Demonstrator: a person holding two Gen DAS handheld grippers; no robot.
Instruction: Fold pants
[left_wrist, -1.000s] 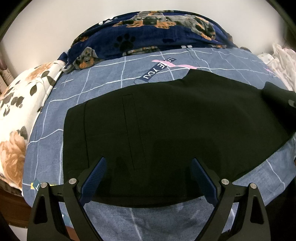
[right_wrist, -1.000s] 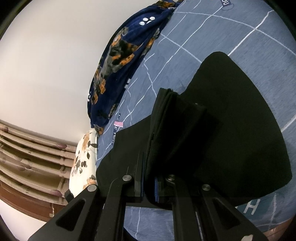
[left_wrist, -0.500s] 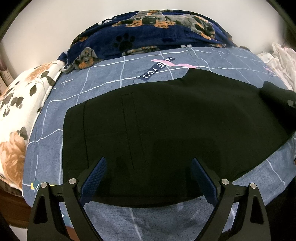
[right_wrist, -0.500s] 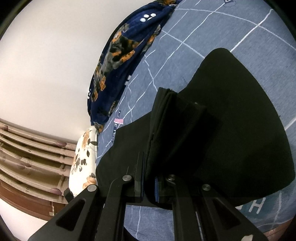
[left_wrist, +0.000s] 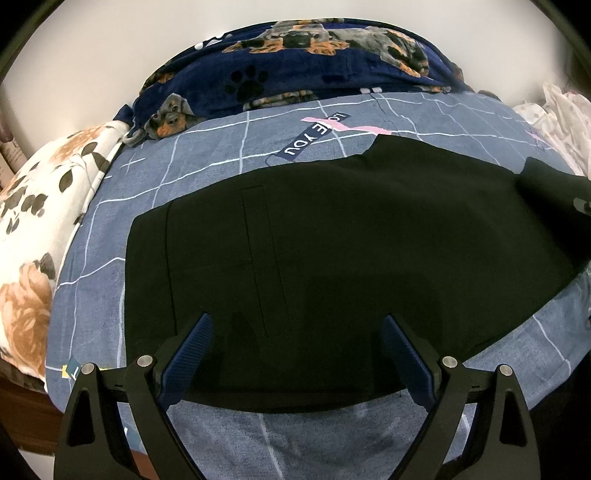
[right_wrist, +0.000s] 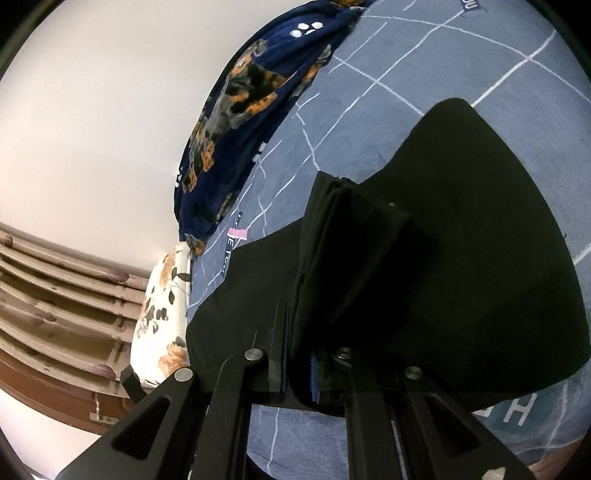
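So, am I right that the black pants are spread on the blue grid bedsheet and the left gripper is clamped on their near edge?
Not quite: the left gripper is open, its fingers apart above the black pants, as the left wrist view shows. The pants do lie on the blue grid bedsheet.

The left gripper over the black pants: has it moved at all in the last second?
No. The left gripper sits in the same place over the black pants, and the "LOVE YOU" label on the bedsheet lines up as before.

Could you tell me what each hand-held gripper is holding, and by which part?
The right hand-held gripper pinches the black pants by a folded edge; the left holds nothing.
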